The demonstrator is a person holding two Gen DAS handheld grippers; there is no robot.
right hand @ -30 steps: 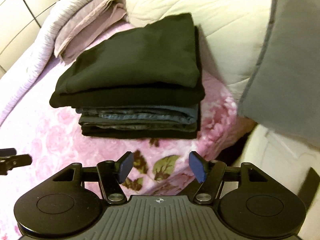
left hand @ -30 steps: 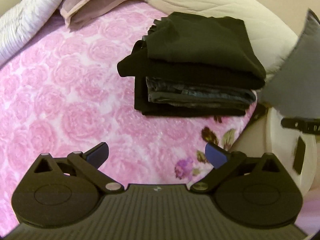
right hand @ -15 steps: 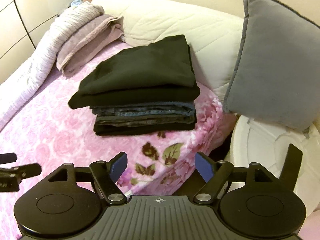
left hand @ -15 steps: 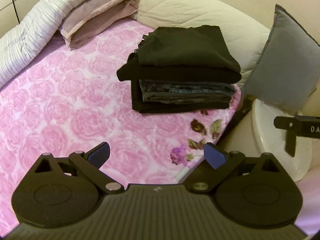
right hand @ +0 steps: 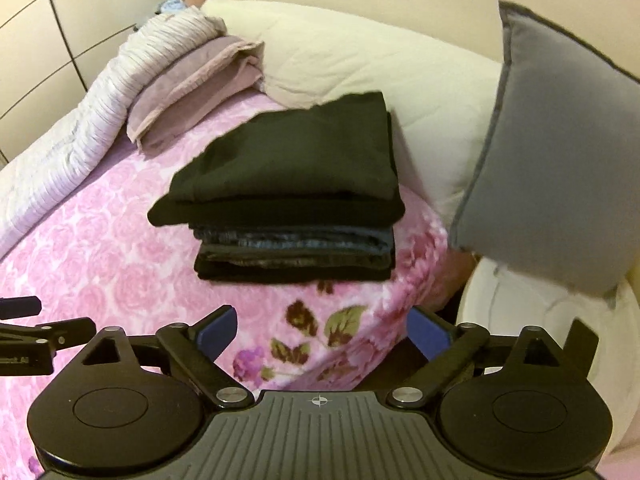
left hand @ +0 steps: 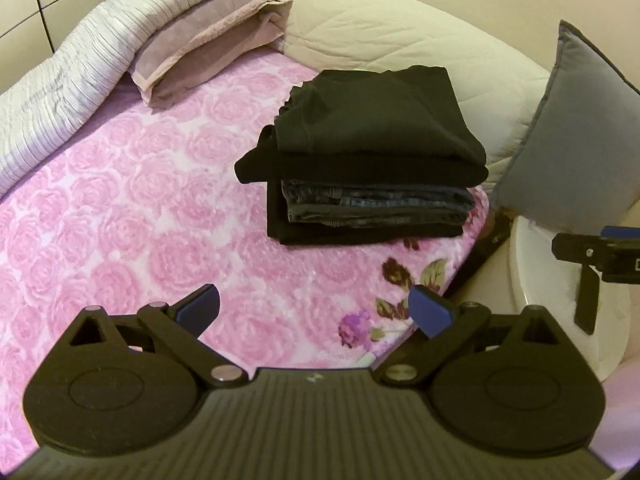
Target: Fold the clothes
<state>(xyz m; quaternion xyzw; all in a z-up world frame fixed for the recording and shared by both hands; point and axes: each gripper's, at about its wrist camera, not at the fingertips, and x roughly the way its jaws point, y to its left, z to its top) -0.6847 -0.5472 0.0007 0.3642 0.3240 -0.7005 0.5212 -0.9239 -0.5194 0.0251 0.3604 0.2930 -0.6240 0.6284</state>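
Change: over the last second I have pulled both tongs back from the stack of folded clothes; it filled much of each view before and now sits smaller, farther off, with more of the room around it.

Stack: it stays where it was, on the pink rose blanket near the bed's right corner, just in front of the cream quilted pillow. Black garments on top and at the bottom, folded denim between them, edges fairly square.

Left tongs: spread wide, nothing between the blue pads, hovering over bare blanket well apart from the pile.

Right tongs: also spread and empty, above the blanket's edge (its view is a little blurred, so I am likely still moving).

Surroundings: the grey cushion leans above a white round surface beside the bed; a folded mauve cloth and a striped duvet lie at the far side.

Meaning: I judge the last garment placed and this pile finished. No unfolded garment shows in either view, so either the task is done or the next piece lies out of sight.
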